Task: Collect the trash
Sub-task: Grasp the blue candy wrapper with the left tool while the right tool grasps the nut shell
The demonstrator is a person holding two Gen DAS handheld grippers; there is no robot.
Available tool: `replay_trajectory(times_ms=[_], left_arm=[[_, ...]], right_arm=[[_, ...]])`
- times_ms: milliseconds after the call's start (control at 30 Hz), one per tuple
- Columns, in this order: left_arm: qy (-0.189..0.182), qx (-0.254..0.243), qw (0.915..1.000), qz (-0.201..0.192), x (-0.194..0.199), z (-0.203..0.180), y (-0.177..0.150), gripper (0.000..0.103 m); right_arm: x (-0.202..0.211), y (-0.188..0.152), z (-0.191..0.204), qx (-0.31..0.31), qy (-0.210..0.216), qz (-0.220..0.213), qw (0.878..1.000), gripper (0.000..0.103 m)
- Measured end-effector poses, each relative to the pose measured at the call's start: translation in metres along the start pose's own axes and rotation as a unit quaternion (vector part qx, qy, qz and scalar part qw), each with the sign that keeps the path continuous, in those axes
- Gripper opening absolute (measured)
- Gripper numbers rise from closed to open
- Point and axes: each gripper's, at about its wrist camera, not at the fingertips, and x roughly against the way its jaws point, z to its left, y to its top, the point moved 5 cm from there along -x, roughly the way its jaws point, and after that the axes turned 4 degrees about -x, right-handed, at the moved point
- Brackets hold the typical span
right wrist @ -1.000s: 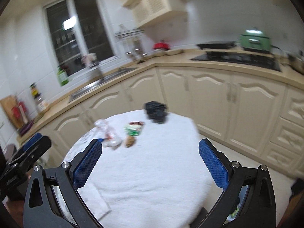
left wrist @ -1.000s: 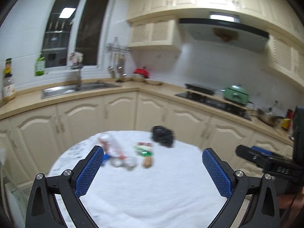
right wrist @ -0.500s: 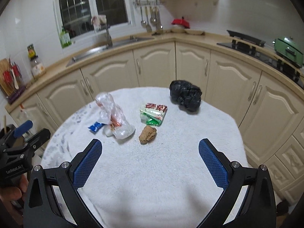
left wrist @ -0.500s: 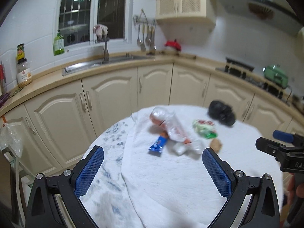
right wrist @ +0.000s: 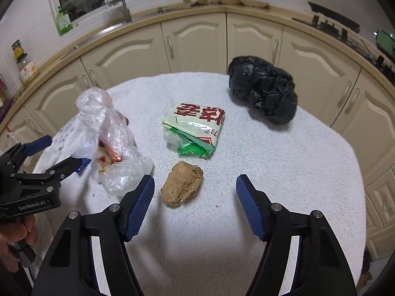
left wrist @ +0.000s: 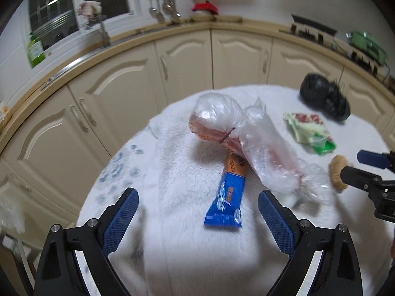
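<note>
White towelling (right wrist: 284,172) covers the round table; the blue snack wrapper (left wrist: 228,197) points lengthwise toward the left gripper (left wrist: 197,212). Both grippers' jaws, just narrowing, hold nothing; right gripper (right wrist: 195,197) frames a brown lump (right wrist: 182,187).

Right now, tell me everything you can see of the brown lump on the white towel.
The brown lump is a small, rough, crumbly-looking tan mass, irregular and roughly oval, lying flat on the white towel. It sits just ahead of the right claw, nearer its left finger, with no pad touching it. The green-and-white packet lies beyond it and the clear plastic bag beside it, both apart from it.
</note>
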Motion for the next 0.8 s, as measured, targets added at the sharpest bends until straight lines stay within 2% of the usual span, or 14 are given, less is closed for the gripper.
replay_trajectory(times_ms=[67,167,233,300,400,500,800], left_arm=[[-0.005,-0.013,0.9999,0.01,-0.02,-0.003,0.005,0.083],[-0.039,-0.005,0.9992,0.011,-0.038,-0.005,0.009,0.069],[-0.064,0.005,0.9979,0.011,-0.048,-0.002,0.011,0.052],[-0.081,0.004,0.9967,0.01,-0.05,-0.005,0.01,0.025],[-0.088,0.009,0.9961,0.008,-0.052,-0.005,0.007,0.019],[-0.111,0.031,0.9933,0.006,-0.047,-0.002,0.0,0.015],[-0.102,0.039,0.994,-0.01,-0.011,-0.007,-0.037,0.015]], right_arm=[[-0.009,-0.002,0.003,0.011,-0.004,0.011,1.0,0.051],[-0.012,-0.006,0.007,0.017,0.001,0.008,1.0,0.042],[-0.011,-0.008,0.01,0.02,0.015,0.008,1.0,0.032],[-0.008,-0.011,0.009,0.021,0.017,0.005,1.0,0.031],[-0.002,-0.017,0.005,0.009,0.031,0.002,0.999,0.03],[0.012,-0.026,0.003,0.006,0.041,-0.008,0.999,0.029],[0.043,-0.054,-0.003,-0.001,0.058,-0.019,0.998,0.025]])
